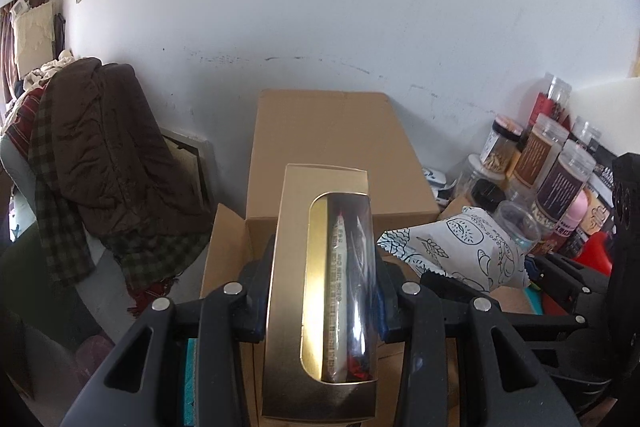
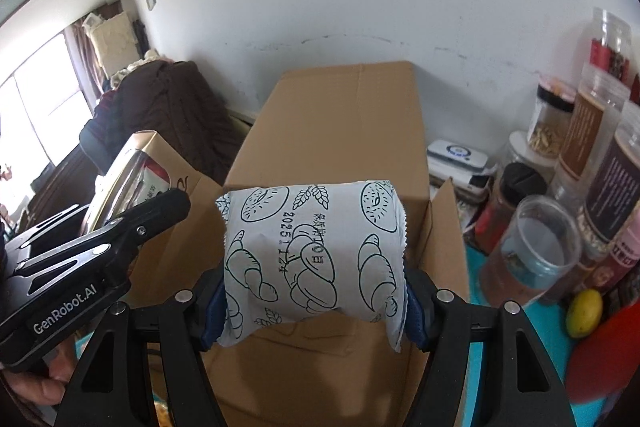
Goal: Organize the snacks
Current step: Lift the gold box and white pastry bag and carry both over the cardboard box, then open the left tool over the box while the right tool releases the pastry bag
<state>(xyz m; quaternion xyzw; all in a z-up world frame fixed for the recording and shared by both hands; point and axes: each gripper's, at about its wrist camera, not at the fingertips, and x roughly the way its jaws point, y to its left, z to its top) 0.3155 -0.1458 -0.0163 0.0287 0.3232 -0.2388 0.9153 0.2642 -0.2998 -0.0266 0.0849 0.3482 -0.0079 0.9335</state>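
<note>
My left gripper point(image 1: 322, 291) is shut on a gold snack box point(image 1: 320, 299) with a clear window showing packets inside, held above an open cardboard carton point(image 1: 340, 155). My right gripper point(image 2: 314, 291) is shut on a white bread packet point(image 2: 312, 247) printed with croissants, held over the same carton point(image 2: 344, 131). The bread packet also shows in the left wrist view point(image 1: 460, 247), at the right. The left gripper and gold box point(image 2: 132, 171) show at the left of the right wrist view.
Several jars and bottles point(image 2: 592, 155) crowd the teal table point(image 2: 476, 291) at the right, with a plastic cup point(image 2: 536, 239) and a lemon point(image 2: 584, 311). A chair piled with brown clothes point(image 1: 104, 147) stands left. A white wall is behind the carton.
</note>
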